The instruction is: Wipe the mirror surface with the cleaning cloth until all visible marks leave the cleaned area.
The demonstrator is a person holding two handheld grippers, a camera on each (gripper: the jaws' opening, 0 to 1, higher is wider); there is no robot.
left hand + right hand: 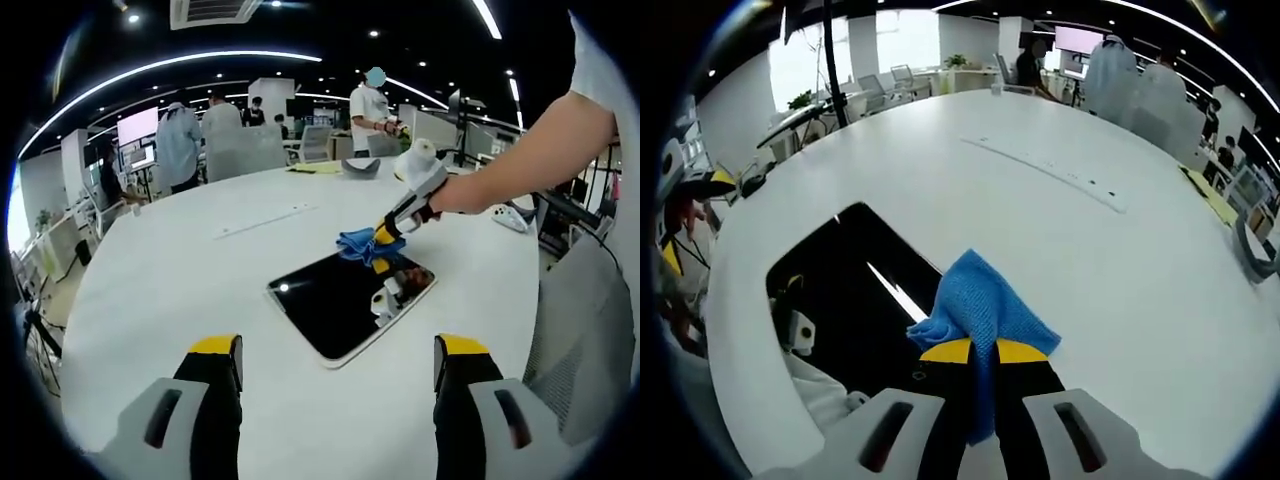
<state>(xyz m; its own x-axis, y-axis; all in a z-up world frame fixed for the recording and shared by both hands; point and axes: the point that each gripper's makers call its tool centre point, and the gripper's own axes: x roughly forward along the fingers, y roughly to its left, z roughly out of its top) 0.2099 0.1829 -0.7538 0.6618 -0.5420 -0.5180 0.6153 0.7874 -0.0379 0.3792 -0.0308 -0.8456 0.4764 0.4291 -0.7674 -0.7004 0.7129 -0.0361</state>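
The mirror [350,300] lies flat on the white table [150,290]; no marks are readable, so I judge wiping is underway with most left. The cloth [985,315], pinched in the right gripper [983,352], touches the mirror's edge at its 1 o'clock. The left gripper [338,360] hovers spread, at the mirror's 6 o'clock.

The left gripper view is taken from well back and above the white table [150,290], looking across it at the mirror [345,300] and the right gripper [385,234]. The right gripper view is taken close over the mirror [855,290], facing down along the pinched blue cloth [985,310]. Mirror, blue cloth [355,243] and table [1120,290] are shared by both.
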